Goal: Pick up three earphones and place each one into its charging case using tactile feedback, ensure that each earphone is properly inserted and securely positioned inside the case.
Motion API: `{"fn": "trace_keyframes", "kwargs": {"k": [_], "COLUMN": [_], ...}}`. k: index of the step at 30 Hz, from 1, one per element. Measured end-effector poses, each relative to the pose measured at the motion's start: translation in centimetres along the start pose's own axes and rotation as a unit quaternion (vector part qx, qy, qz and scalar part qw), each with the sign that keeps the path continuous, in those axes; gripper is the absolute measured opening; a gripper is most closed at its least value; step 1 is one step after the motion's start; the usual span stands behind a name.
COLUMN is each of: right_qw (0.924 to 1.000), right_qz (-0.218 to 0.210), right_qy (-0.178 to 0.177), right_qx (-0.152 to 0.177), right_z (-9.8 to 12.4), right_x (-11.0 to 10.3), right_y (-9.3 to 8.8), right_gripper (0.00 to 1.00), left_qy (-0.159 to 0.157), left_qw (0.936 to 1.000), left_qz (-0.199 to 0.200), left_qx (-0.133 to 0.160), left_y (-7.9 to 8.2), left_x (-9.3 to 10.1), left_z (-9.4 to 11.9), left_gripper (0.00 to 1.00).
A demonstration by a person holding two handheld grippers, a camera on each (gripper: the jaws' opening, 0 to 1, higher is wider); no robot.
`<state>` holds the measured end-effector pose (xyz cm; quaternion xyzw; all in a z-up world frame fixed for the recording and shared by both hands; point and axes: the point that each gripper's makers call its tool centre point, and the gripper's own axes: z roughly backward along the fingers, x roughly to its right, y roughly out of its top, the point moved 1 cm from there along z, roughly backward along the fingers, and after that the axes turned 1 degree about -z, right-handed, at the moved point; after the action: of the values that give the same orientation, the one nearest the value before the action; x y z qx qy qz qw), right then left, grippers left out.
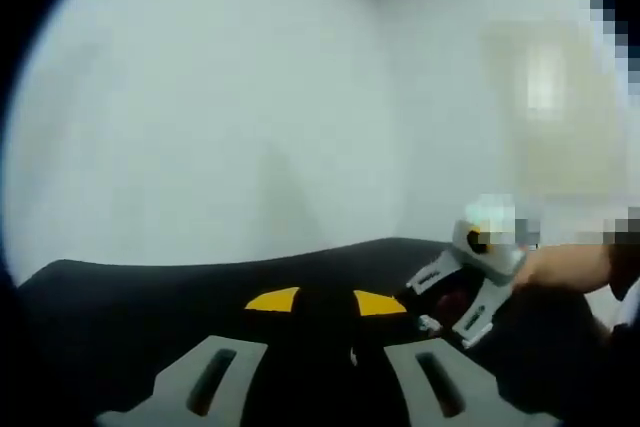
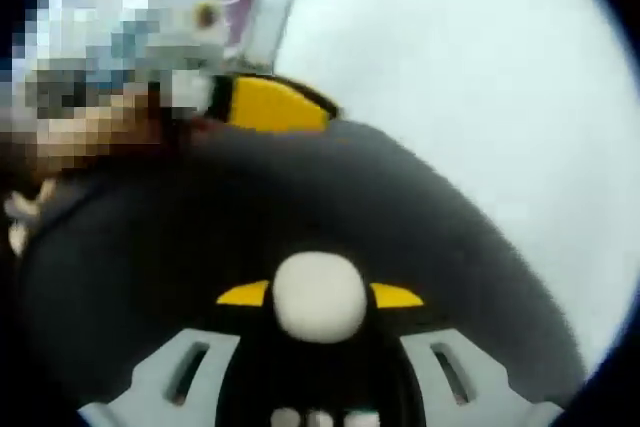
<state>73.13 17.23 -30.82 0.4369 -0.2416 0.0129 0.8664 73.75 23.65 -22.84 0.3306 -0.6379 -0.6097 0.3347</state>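
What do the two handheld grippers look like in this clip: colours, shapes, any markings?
Both match: the left gripper and right gripper have pale grey jaws, each with a long dark slot, on a black body, and yellow tips. The right gripper also appears in the left gripper view, light grey with a dark inner part.

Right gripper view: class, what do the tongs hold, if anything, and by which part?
A white rounded object, likely an earphone case, sits between the right tongs, gripped by its sides. Blur hides finer detail.

Counted — two grippers (image 1: 325,347) (image 2: 320,347), one white earphone case (image 2: 319,296), one dark table (image 2: 200,227).
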Motion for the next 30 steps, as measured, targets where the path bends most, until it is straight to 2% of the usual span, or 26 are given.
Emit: {"fn": "trace_keyframes", "kwargs": {"k": [2,3,6,12,15,18,21,22,24,25,27,28,29,30], "right_qw": [0.9984,0.9977,0.9963,0.9913,0.9887,0.9880,0.9906,0.9927,0.9945,0.9937,0.9830,0.9703,0.9516,0.9671], "right_qz": [0.056,0.067,0.076,0.096,0.106,0.103,0.078,0.054,0.005,-0.032,-0.126,-0.190,-0.244,-0.193], "right_qy": [0.002,0.010,0.040,0.088,0.104,0.113,0.110,0.102,0.090,0.084,0.095,0.104,0.113,0.104], "right_qx": [-0.003,-0.002,0.003,0.018,0.019,0.018,0.025,0.036,0.053,0.067,0.094,0.107,0.147,0.130], "right_z": [0.4,0.6,1.4,4.7,6.9,8.8,10.2,10.5,10.7,10.6,10.3,10.0,10.0,10.1], "right_x": [-1.0,-1.6,-3.2,-7.0,-9.0,-9.9,-10.1,-9.8,-9.1,-8.7,-8.4,-8.2,-8.0,-7.6], "right_y": [0.6,0.8,1.2,1.4,0.7,-0.1,-1.2,-1.7,-2.6,-3.0,-3.7,-4.1,-4.2,-4.8], "right_gripper": [0.38,0.38,0.38,0.38,0.38,0.38,0.38,0.38,0.38,0.38,0.38,0.38,0.38,0.38], "left_qy": [-0.003,-0.004,-0.004,-0.008,-0.015,-0.021,-0.037,-0.048,-0.092,-0.128,-0.161,-0.170,-0.177,-0.182], "left_qw": [1.0000,1.0000,1.0000,1.0000,0.9998,0.9994,0.9978,0.9967,0.9917,0.9860,0.9801,0.9778,0.9757,0.9741], "left_qz": [-0.002,-0.002,-0.002,-0.002,-0.006,-0.016,-0.034,-0.043,-0.056,-0.060,-0.066,-0.073,-0.080,-0.084], "left_qx": [-0.002,-0.003,-0.004,-0.005,-0.010,-0.023,-0.043,-0.050,-0.071,-0.088,-0.095,-0.098,-0.101,-0.104], "left_y": [-0.1,-0.1,-0.1,-0.2,-0.5,-1.1,-2.0,-2.3,-3.2,-3.8,-4.3,-4.5,-4.7,-4.9], "left_x": [0.1,0.2,0.1,0.2,0.5,1.0,1.9,2.3,4.1,5.5,7.0,7.5,7.8,8.1], "left_z": [0.0,0.0,0.1,0.3,0.2,0.0,-0.3,-0.3,-0.3,-0.1,0.0,0.0,0.1,0.1], "left_gripper": [0.17,0.17,0.17,0.17,0.17,0.17,0.17,0.17,0.19,0.22,0.25,0.25,0.25,0.25]}}
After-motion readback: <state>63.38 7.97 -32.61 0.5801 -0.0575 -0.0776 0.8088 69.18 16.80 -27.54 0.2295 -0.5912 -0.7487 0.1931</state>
